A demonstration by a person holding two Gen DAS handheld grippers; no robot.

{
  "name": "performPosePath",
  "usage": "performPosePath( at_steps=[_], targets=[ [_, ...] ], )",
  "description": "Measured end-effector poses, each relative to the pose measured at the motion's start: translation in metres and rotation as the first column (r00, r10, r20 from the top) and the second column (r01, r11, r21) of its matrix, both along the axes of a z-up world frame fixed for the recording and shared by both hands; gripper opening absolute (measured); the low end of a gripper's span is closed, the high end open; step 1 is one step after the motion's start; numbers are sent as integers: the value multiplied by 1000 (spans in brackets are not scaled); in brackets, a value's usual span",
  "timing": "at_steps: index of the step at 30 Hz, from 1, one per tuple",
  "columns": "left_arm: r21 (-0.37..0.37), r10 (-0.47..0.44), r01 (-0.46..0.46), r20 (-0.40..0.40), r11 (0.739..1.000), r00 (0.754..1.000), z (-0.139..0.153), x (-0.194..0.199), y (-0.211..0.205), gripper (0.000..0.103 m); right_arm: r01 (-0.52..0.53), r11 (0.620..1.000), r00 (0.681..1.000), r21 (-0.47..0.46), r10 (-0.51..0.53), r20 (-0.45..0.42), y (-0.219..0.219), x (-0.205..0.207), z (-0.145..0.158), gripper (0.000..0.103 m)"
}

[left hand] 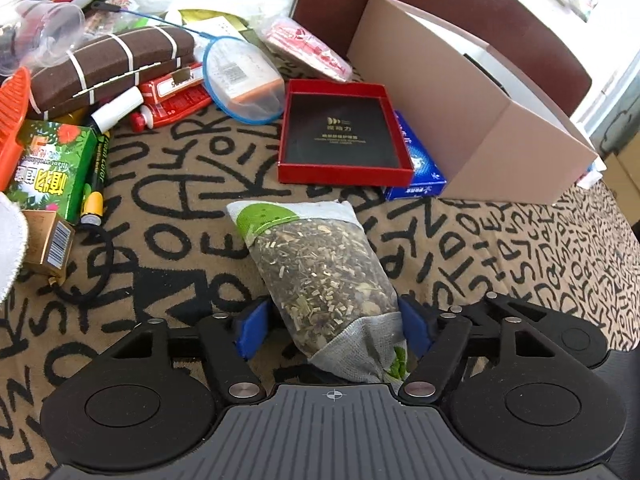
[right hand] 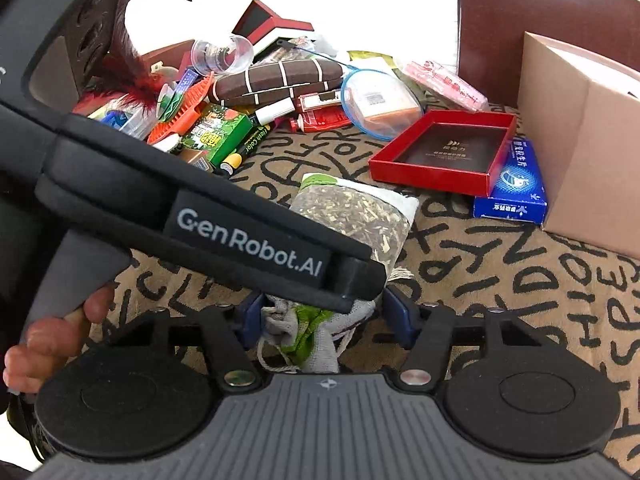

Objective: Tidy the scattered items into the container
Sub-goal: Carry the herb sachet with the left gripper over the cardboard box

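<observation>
A herb sachet [left hand: 316, 268] of clear film and grey cloth lies on the lettered carpet. My left gripper [left hand: 334, 326] straddles its near half, and both blue pads [left hand: 252, 328] touch its sides. In the right wrist view the sachet [right hand: 356, 212] points away, and its gathered drawstring end [right hand: 296, 332] sits between the pads of my right gripper [right hand: 324, 320]. The left gripper's black finger [right hand: 248, 236] crosses that view and covers part of the neck, so the right pads' contact is unclear. The open cardboard box [left hand: 480, 120] stands to the right.
A red tray [left hand: 344, 132] and a blue carton [left hand: 420, 168] lie just beyond the sachet, beside the box [right hand: 580, 140]. A heap at the far left holds a brown case [left hand: 112, 64], a green carton [left hand: 52, 164], markers and a plastic cup. A person's fingers [right hand: 48, 344] hold the left gripper's handle.
</observation>
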State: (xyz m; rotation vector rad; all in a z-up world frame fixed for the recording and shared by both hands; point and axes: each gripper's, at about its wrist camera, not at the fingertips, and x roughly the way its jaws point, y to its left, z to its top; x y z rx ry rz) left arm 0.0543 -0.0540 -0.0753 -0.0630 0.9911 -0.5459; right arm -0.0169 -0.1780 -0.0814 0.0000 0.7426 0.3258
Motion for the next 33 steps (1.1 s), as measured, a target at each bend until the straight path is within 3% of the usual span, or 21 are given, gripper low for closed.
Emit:
performPosePath(
  at_steps=[1,5,7,11,16,26,33],
  targets=[
    [7,-2,2,3,1000,1000,0,0,-2,76,2,1000,1000,0,-2,0,0,1,-1,66],
    [5,-12,12,-1,1000,1000,5,-5,-2,57,10,1000,1000,-3,-10,10,0,-1,-2,59],
    [-1,-5,5,-3,1000,1000,10,-9,-3,56,7,1000,1000,6,-7,11,-3,-6,1,52],
    [-28,-5,5,27,1000,1000,30,-18,-11,55,3,1000,999,-3,-3,43,-7,-17,14,50],
    [-49,-18,24,127,999,992,72,-20,-34,55,27,1000,991,-9,-26,129,-24,-25,46,51],
    [-141,-102,142,258,980,961,160,27,-110,55,157,987,937,-15,-144,319,-86,-5,128,51],
    [-165,-148,199,278,966,949,172,69,-164,56,259,966,898,-5,-239,369,-130,28,153,51]
  ],
)
